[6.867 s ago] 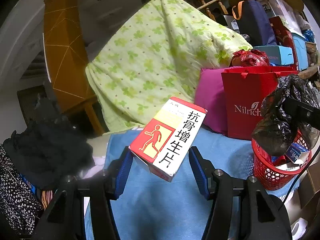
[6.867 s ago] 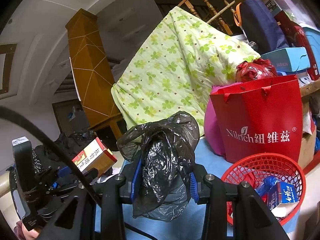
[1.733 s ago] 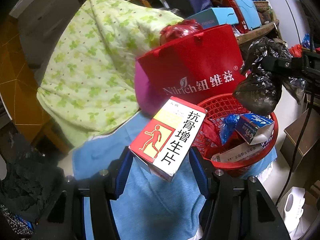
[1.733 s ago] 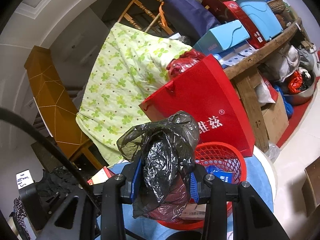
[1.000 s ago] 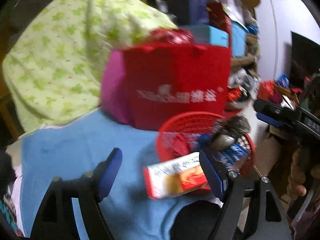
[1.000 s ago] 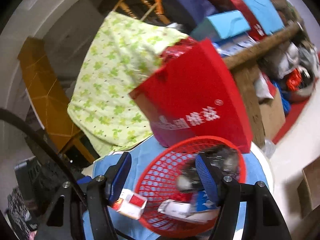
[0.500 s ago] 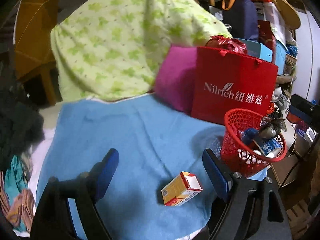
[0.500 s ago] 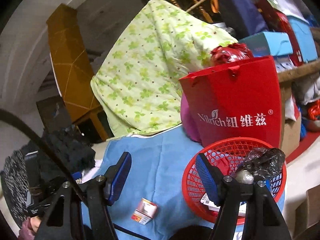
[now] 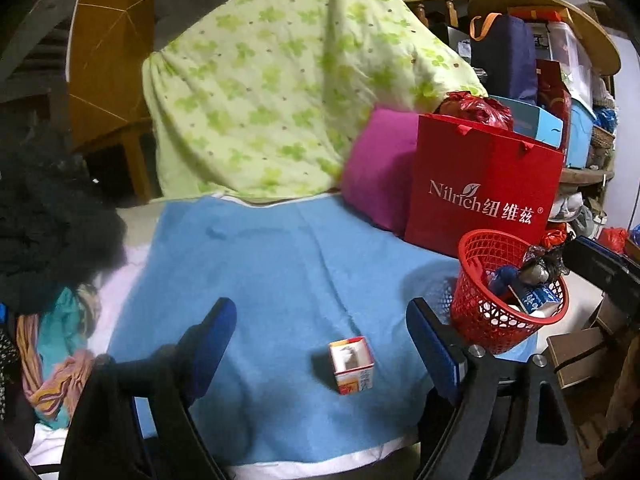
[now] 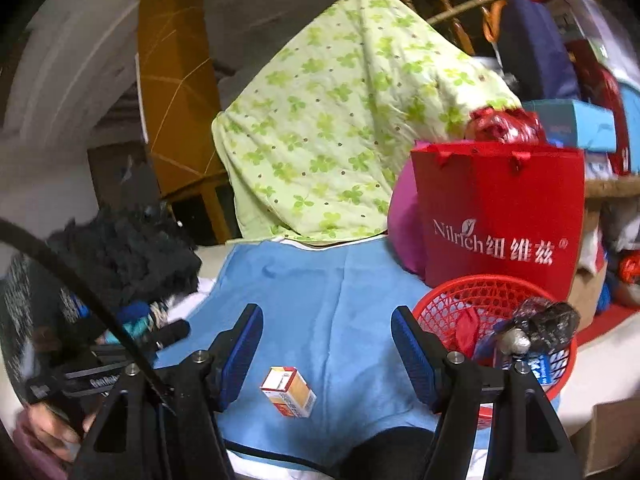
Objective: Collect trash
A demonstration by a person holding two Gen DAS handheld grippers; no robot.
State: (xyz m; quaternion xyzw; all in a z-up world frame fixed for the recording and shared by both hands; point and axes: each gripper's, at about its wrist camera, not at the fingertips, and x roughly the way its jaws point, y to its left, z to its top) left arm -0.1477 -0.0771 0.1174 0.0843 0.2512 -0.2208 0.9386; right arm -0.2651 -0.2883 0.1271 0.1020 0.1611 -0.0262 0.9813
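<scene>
left wrist view: left gripper [image 9: 322, 342] jaws have just been opening and stand wide, nothing between the pads; the small box [image 9: 352, 365] lies beyond them on the blue towel [image 9: 280, 264], apart from the red basket [image 9: 478, 320]. right wrist view: right gripper [image 10: 326, 350] jaws also spread and empty, same box [image 10: 289, 391] on the towel just ahead, basket [image 10: 448, 300] to the right. black plastic bag [image 10: 546, 326] sits in the basket on top of other wrappers.

step, my read: bag is binned, box missed the basket, so 1 piece of trash is still loose. next move likely needs 1 gripper lowered over the box, jaws straddling its narrow sides, close, lift, carry over the basket rim and release well inside. box is light and lying tilted, could skid on the towel.
</scene>
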